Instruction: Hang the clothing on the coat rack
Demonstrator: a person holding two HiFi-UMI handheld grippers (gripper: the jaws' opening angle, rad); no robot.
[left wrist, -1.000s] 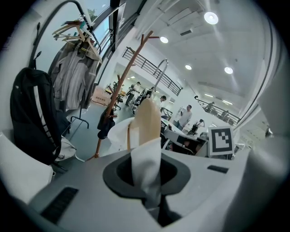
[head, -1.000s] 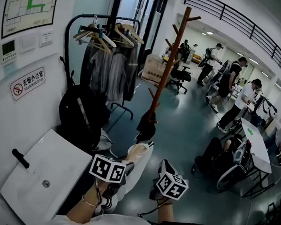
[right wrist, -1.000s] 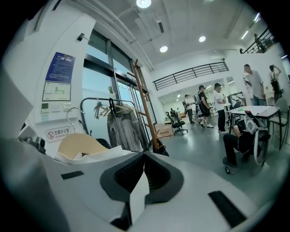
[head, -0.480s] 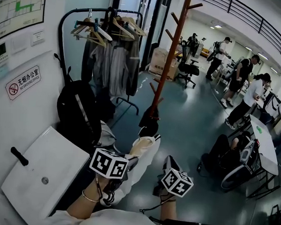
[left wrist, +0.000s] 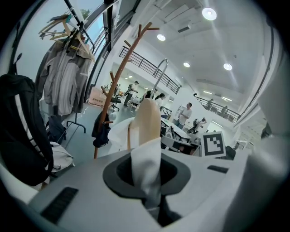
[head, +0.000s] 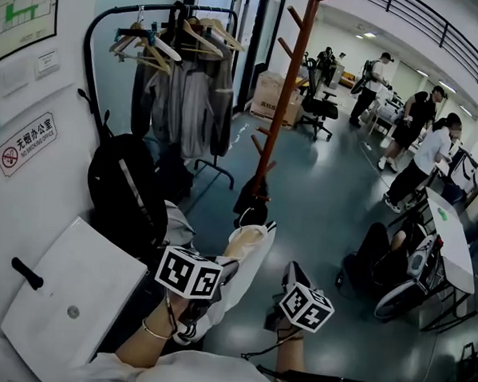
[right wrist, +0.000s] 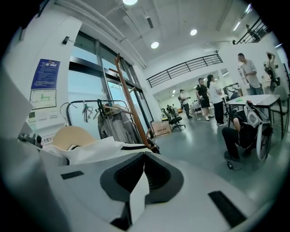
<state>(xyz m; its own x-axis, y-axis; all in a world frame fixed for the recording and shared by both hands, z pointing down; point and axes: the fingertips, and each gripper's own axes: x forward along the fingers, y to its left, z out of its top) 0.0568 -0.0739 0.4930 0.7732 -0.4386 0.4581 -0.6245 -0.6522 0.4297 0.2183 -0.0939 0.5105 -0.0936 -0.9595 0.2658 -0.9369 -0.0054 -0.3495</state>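
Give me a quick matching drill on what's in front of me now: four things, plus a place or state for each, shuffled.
Things:
1. white garment
2. wooden coat rack
3. black backpack
4. grey clothes

Places or states:
A. hanging on the black rail
B. beside the wall at the left
C. pinched in the left gripper and the right gripper
D. standing ahead, visible upper pegs bare

Pairs: 1-C, 2-D, 3-B, 4-A

right gripper (right wrist: 144, 159): jaws pinching a fold of white garment (right wrist: 97, 152) | wooden hanger (right wrist: 72, 135): poking up above collar, left | coat rack (right wrist: 132, 111): standing beyond garment
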